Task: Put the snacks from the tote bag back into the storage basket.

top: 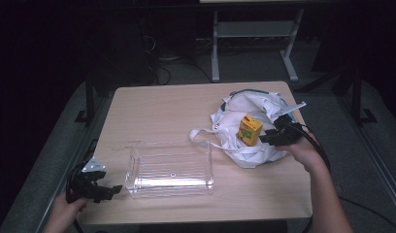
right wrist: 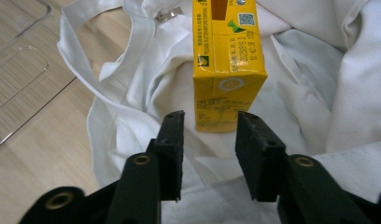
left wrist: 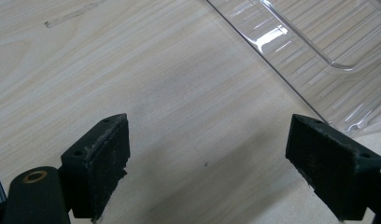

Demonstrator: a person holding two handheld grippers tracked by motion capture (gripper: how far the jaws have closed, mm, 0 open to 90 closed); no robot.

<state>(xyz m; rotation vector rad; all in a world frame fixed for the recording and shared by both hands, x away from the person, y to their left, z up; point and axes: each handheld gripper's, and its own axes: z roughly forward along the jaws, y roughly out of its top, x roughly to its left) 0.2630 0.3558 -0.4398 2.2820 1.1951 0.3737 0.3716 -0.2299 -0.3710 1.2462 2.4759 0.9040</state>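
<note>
Left gripper: your jaws are spread wide over bare bench, nothing between them; it waits at the near left corner, just beside the clear tray.
Clear tray: empty, transparent, hard plastic; it sits near the front of the bench, well apart from the carton.
Right gripper: your jaws stand partly apart, just short of the carton's lower end, with a gap on each side; the pads are not pressing on it.
Juice carton: yellow, small, standing on the white cloth bag at the right side of the bench.
How it handles: likely light, with thin card walls that give under a hard pinch; if full, squeezing may buckle it or push liquid toward the top. The printed faces look smooth, so expect a little slip.
Where to hold: take the two flat opposite faces around mid-height, pads square to them, not the corners or the folded ends.
Footing: the bag is soft and wrinkled, so the carton may tip if you nudge it before closing.
Cloth bag: limp, its strap trails toward the tray; keep the fabric out of your pinch.
</note>
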